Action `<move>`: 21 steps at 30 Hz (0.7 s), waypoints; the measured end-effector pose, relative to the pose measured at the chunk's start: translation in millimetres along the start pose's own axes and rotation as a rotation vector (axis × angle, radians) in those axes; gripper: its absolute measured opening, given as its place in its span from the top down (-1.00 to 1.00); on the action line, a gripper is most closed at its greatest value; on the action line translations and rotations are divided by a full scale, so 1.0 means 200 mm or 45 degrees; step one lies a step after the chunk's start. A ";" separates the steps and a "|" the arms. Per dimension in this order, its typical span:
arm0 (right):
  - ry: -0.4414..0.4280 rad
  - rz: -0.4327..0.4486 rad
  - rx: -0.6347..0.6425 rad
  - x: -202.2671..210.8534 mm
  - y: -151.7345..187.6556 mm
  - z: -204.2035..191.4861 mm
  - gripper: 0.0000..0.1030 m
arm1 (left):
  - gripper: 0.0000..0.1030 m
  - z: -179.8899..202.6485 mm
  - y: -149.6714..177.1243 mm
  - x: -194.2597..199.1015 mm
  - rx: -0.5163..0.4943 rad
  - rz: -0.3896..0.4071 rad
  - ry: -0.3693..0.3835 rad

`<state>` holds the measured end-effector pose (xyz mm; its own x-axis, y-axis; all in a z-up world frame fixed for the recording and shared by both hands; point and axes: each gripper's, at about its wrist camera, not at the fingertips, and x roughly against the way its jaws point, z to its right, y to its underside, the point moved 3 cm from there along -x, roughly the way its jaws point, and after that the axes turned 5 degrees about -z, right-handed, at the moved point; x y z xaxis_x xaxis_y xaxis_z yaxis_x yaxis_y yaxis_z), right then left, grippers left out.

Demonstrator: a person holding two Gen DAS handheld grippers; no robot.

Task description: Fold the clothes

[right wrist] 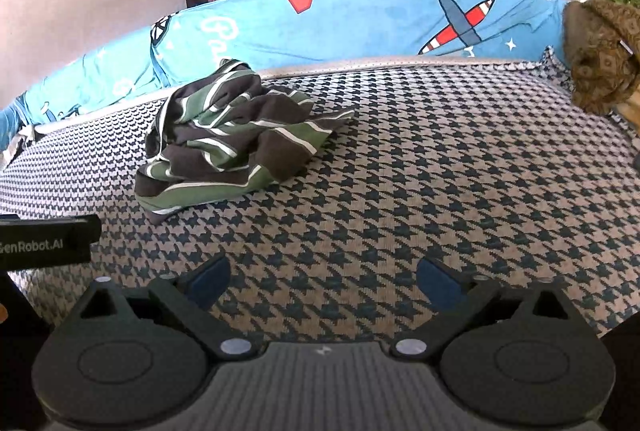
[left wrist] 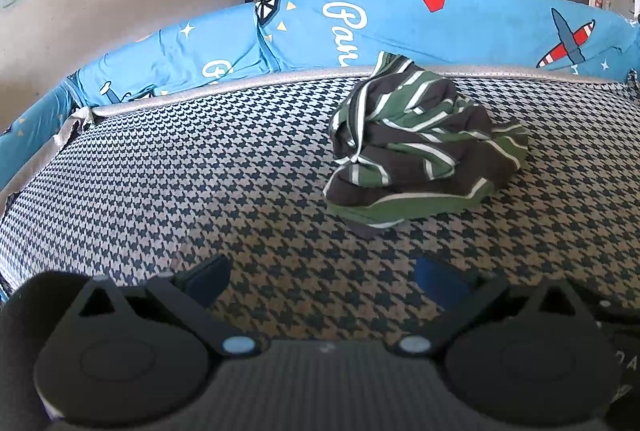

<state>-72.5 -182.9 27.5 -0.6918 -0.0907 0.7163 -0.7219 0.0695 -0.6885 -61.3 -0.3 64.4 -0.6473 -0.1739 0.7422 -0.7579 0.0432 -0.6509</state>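
— Lying crumpled at centre right of the left view: a striped shirt (left wrist: 424, 147) on the houndstooth cover (left wrist: 200, 167)?
— Yes; centre left in the right view. Left gripper (left wrist: 322, 281) and right gripper (right wrist: 322, 281) sit low in frame, jaws apart, holding nothing, well apart from the shirt.
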 end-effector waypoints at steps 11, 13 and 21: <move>-0.061 -0.090 0.047 -0.14 -0.11 -0.04 -0.57 | -1.00 -0.02 -0.17 -0.19 0.007 -0.010 0.046; -0.073 -0.097 0.066 -0.16 -0.15 -0.05 -0.49 | -1.00 -0.02 -0.21 -0.24 0.015 -0.019 0.064; -0.170 -0.091 0.091 -0.27 -0.37 -0.03 -0.34 | -1.00 -0.06 -0.36 -0.40 0.014 -0.006 0.057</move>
<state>18.3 -177.9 39.3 -0.6274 -0.2241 0.7458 -0.7633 -0.0124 -0.6459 43.6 21.8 53.4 -0.6468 -0.1301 0.7515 -0.7602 0.0319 -0.6489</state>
